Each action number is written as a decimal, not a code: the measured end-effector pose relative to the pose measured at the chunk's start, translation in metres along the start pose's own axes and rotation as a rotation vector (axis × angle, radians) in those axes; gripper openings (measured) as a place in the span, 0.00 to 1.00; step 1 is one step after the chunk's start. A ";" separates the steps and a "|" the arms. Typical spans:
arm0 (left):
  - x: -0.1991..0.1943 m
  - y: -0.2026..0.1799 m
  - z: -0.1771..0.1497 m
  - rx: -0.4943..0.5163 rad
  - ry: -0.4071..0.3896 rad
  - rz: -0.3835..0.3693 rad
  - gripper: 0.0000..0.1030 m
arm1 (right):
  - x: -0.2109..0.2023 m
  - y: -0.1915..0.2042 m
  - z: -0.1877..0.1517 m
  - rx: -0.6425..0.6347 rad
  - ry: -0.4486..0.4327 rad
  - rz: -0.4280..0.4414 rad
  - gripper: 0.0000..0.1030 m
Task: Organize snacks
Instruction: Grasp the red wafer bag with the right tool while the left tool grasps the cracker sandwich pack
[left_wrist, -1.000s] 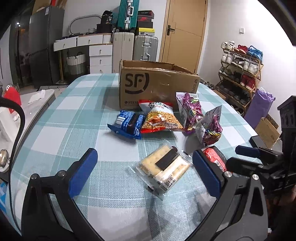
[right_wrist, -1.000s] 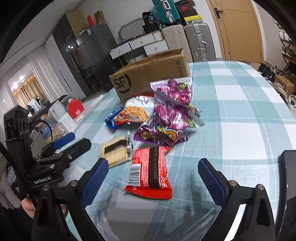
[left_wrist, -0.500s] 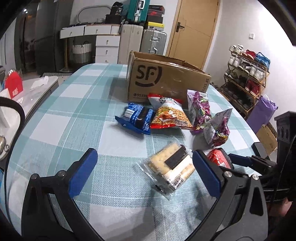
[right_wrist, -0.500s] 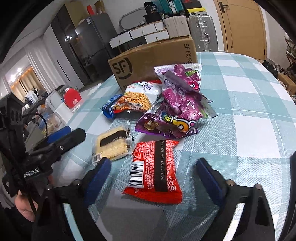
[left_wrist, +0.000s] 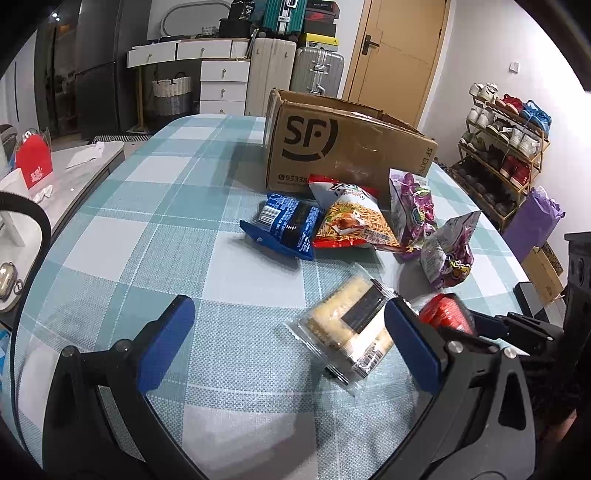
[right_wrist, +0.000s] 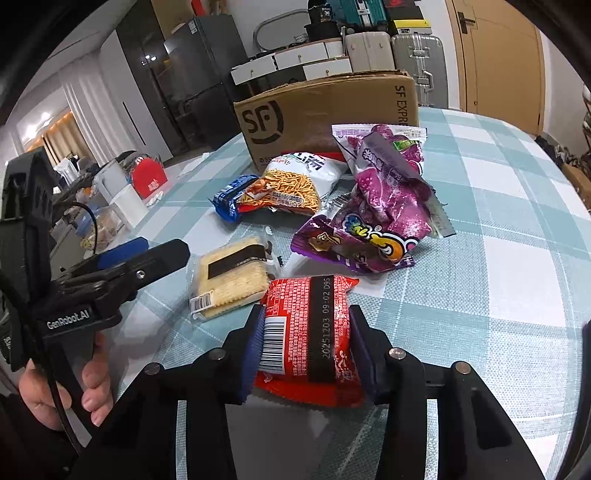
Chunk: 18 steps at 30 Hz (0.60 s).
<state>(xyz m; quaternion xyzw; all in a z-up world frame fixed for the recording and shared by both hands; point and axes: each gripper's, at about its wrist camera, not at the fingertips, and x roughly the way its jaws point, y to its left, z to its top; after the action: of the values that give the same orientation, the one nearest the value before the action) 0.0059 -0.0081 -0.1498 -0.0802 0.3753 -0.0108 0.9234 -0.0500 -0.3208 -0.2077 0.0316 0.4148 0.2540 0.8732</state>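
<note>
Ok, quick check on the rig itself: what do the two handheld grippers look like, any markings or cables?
Both are black plastic frames with silver bolts and flat blue pads on the fingers. The left gripper, seen from the right wrist view, carries white "GenRobot.AI" lettering on its body, and a black cable runs down past its handle. The right gripper matches. No sleeve is visible.

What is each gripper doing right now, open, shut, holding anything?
Left gripper: open, holding nothing.
Right gripper: jaws have just closed, shut on the red snack packet.
</note>
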 end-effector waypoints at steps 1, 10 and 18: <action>0.000 0.000 0.000 -0.001 -0.001 0.000 0.99 | -0.001 -0.002 -0.001 0.010 -0.007 0.006 0.43; 0.004 0.001 0.000 -0.003 0.015 0.007 0.99 | -0.010 -0.017 -0.002 0.087 -0.044 0.064 0.43; 0.011 -0.002 -0.001 0.011 0.051 0.005 0.99 | -0.020 -0.026 0.001 0.104 -0.075 0.096 0.43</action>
<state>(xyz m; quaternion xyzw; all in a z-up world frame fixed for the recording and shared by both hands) 0.0137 -0.0111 -0.1579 -0.0738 0.3988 -0.0129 0.9140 -0.0489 -0.3530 -0.2003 0.1060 0.3925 0.2722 0.8721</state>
